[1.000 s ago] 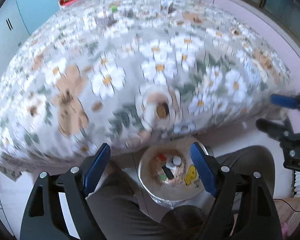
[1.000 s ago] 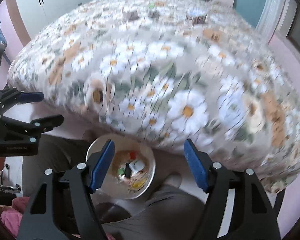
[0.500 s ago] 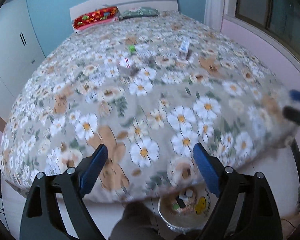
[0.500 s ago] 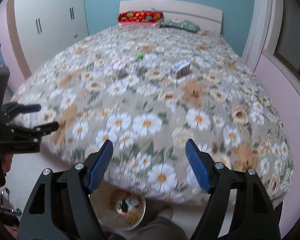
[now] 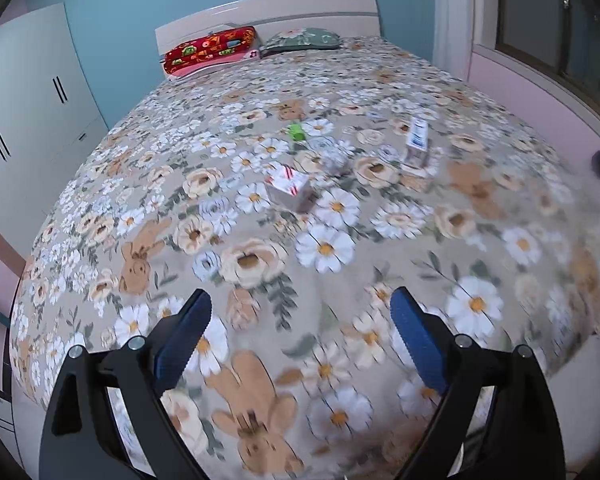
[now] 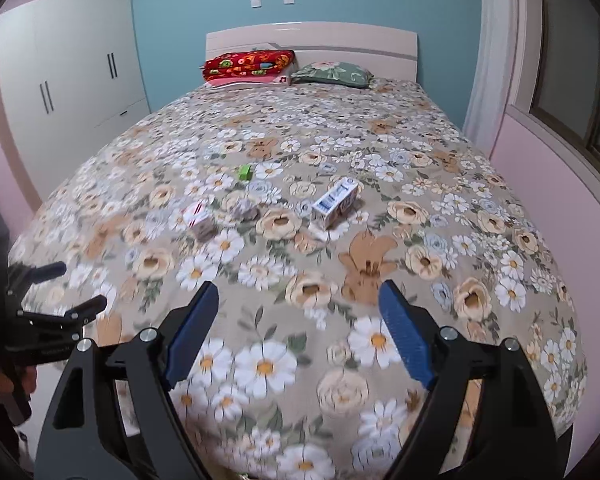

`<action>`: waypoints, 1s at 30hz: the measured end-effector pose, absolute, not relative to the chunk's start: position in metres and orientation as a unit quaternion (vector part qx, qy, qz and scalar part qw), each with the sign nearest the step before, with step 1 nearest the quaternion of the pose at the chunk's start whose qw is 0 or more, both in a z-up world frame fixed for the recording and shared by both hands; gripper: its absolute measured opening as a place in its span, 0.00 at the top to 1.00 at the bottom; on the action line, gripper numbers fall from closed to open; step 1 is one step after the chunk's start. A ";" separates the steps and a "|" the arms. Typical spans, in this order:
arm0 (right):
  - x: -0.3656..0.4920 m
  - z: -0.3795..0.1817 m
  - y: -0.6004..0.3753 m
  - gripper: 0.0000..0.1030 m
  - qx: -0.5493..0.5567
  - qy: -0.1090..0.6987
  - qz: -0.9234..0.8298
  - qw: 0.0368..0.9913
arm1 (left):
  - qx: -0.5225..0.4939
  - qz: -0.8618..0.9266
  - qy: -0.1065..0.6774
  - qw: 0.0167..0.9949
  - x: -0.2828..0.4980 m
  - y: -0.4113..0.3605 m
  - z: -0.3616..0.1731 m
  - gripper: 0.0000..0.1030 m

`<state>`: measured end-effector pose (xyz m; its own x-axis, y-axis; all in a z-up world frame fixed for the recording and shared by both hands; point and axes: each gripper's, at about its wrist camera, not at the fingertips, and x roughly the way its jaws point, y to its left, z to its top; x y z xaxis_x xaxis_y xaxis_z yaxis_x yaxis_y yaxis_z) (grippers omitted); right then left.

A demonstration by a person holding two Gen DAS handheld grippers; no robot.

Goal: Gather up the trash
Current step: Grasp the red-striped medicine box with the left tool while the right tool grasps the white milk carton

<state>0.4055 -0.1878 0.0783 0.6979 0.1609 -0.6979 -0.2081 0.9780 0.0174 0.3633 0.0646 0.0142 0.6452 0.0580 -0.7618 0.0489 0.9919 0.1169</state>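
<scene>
- My left gripper (image 5: 300, 328) and right gripper (image 6: 298, 330) both hang wide over the near end of the bed (image 6: 480, 264), jaws just been opening, nothing between them.
- Mid-bed lies the trash: a red-striped box (image 6: 198, 220), a crumpled wad (image 6: 246, 210), a blue-and-white carton (image 6: 334, 203) on its side (print too small to read).
- Farther on, a green scrap (image 6: 245, 172).
- Pillows (image 6: 248, 65) at the headboard.

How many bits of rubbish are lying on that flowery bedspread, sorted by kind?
Cartons, blue-and-white and red-striped: 2
Small green item: 1
Crumpled greyish wrapper: 1
Total: 4
</scene>
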 end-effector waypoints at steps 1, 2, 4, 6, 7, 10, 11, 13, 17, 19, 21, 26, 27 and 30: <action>0.413 0.077 -0.186 0.21 -0.032 0.377 0.098 0.920 | 0.063 0.002 0.421 0.905 0.372 0.067 0.014 0.10; 0.428 0.076 -0.185 0.21 -0.031 0.381 0.091 0.919 | 0.063 0.002 0.423 0.904 0.379 0.069 0.013 0.10; 0.448 0.071 -0.183 0.21 -0.030 0.389 0.083 0.917 | 0.058 0.001 0.428 0.902 0.397 0.075 0.010 0.10; 0.473 0.065 -0.181 0.21 -0.027 0.398 0.071 0.914 | 0.052 0.000 0.437 0.898 0.416 0.081 0.005 0.10; 0.483 0.062 -0.180 0.21 -0.025 0.402 0.067 0.913 | 0.051 -0.001 0.440 0.897 0.423 0.083 0.003 0.10; 0.516 0.052 -0.180 0.21 -0.013 0.414 0.056 0.909 | 0.050 -0.007 0.447 0.893 0.446 0.089 -0.007 0.10; 0.527 0.048 -0.180 0.21 -0.009 0.418 0.053 0.907 | 0.050 -0.006 0.448 0.893 0.453 0.090 -0.009 0.10; 0.547 0.039 -0.180 0.21 -0.001 0.426 0.048 0.904 | 0.044 -0.012 0.447 0.893 0.470 0.095 -0.015 0.10; 0.583 0.019 -0.175 0.21 0.004 0.440 0.037 0.897 | 0.052 -0.028 0.446 0.893 0.497 0.099 -0.027 0.10; 0.601 0.007 -0.170 0.21 0.007 0.449 0.034 0.893 | 0.063 -0.043 0.446 0.892 0.512 0.099 -0.035 0.10; 0.616 -0.001 -0.166 0.21 0.007 0.454 0.029 0.891 | 0.078 -0.054 0.441 0.892 0.524 0.098 -0.041 0.10; 0.657 -0.027 -0.160 0.21 0.010 0.466 0.003 0.885 | 0.116 -0.078 0.435 0.889 0.557 0.096 -0.061 0.10; 0.666 -0.033 -0.158 0.21 0.010 0.469 -0.002 0.883 | 0.120 -0.083 0.436 0.888 0.564 0.097 -0.066 0.10; 0.692 -0.050 -0.155 0.21 0.012 0.481 -0.016 0.877 | 0.121 -0.118 0.443 0.880 0.581 0.097 -0.078 0.10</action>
<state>0.6919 -0.1549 -0.0504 0.5372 -0.0174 -0.8433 0.0403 0.9992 0.0051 0.5810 0.0969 -0.0782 0.5797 -0.0999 -0.8087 0.3142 0.9431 0.1087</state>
